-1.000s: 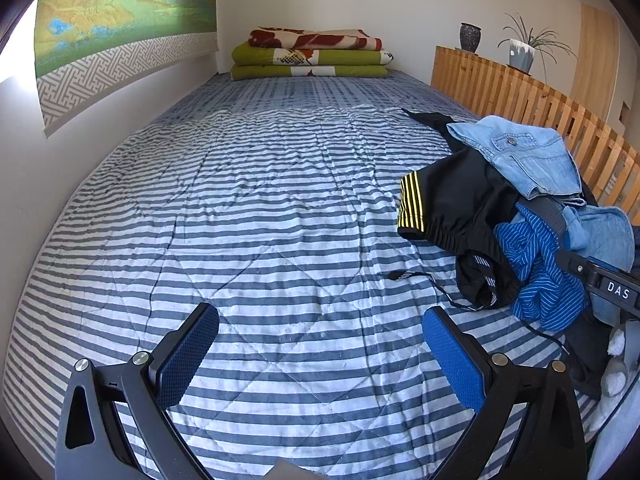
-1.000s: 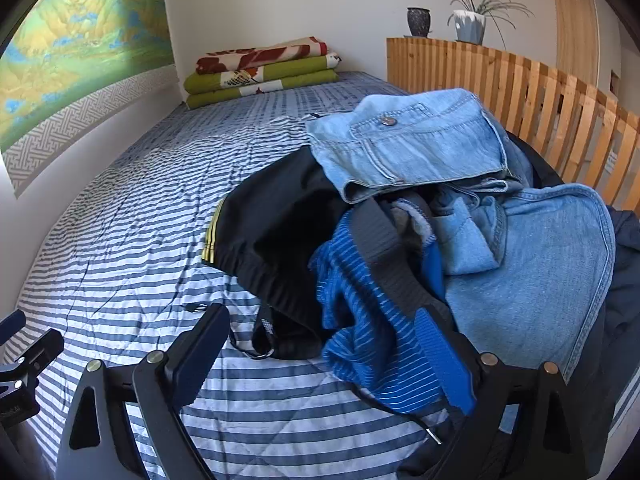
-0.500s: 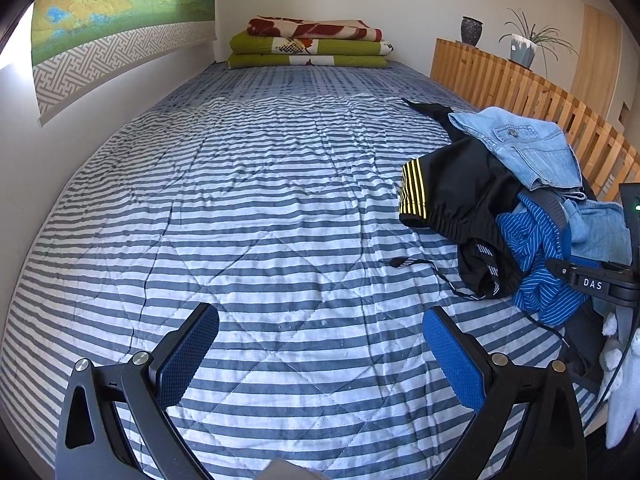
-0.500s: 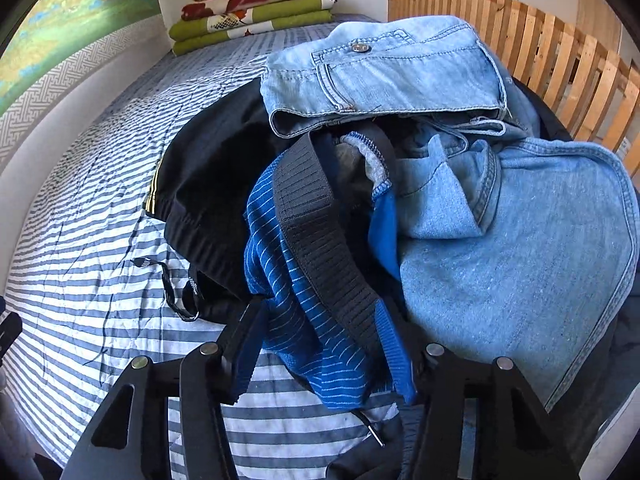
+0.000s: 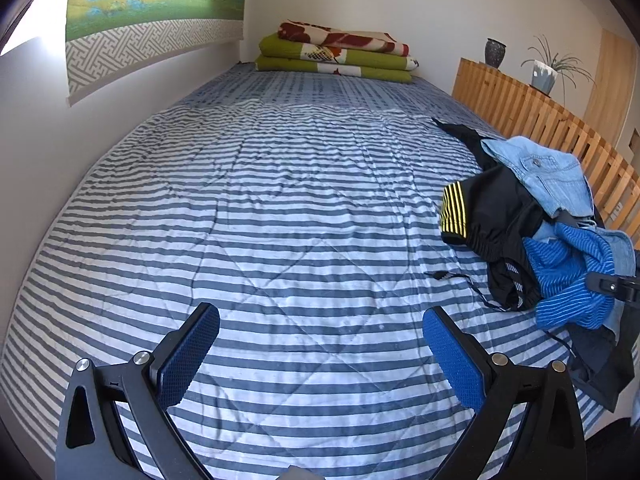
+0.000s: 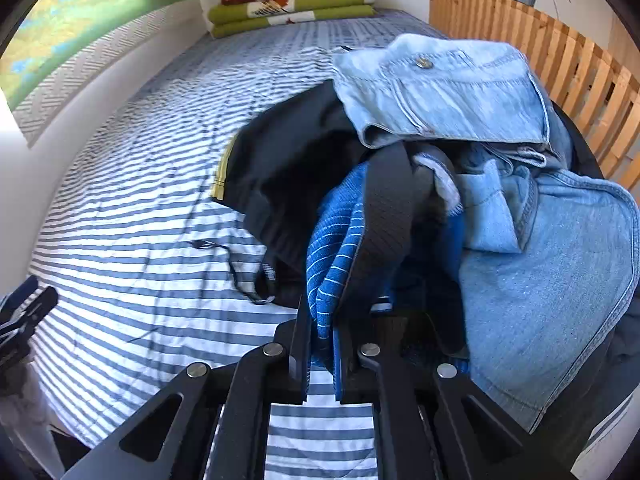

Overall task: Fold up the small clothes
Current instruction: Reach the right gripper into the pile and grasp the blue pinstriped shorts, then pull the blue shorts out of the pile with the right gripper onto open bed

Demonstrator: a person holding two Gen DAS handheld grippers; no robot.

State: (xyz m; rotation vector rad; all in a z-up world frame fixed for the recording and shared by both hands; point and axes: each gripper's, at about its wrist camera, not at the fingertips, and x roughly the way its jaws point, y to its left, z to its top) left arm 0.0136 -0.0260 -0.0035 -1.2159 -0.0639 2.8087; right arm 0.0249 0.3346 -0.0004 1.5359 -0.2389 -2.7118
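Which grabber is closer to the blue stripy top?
Right. The right gripper has just been closing and now pinches the blue top at the pile's near edge. The left gripper hangs open over bare bedspread, off to the left of the top.

Bed cover [image 5: 280,220]: quilted, grey and white stripes, spread over the whole bed, lightly creased.
Folded blankets [image 5: 336,54]: stacked at the far end of the bed against the wall; green layers below, a red and cream one on top.
Wall hanging [image 5: 156,12]: landscape in green and yellow with a grey geometric border, on the left wall.
Slatted wooden rail [image 5: 532,120]: runs along the bed's right side.
Dark vase [image 5: 495,52]: stands beyond the rail.
Potted plant [image 5: 546,74]: pale pot, thin leaves, near the vase.
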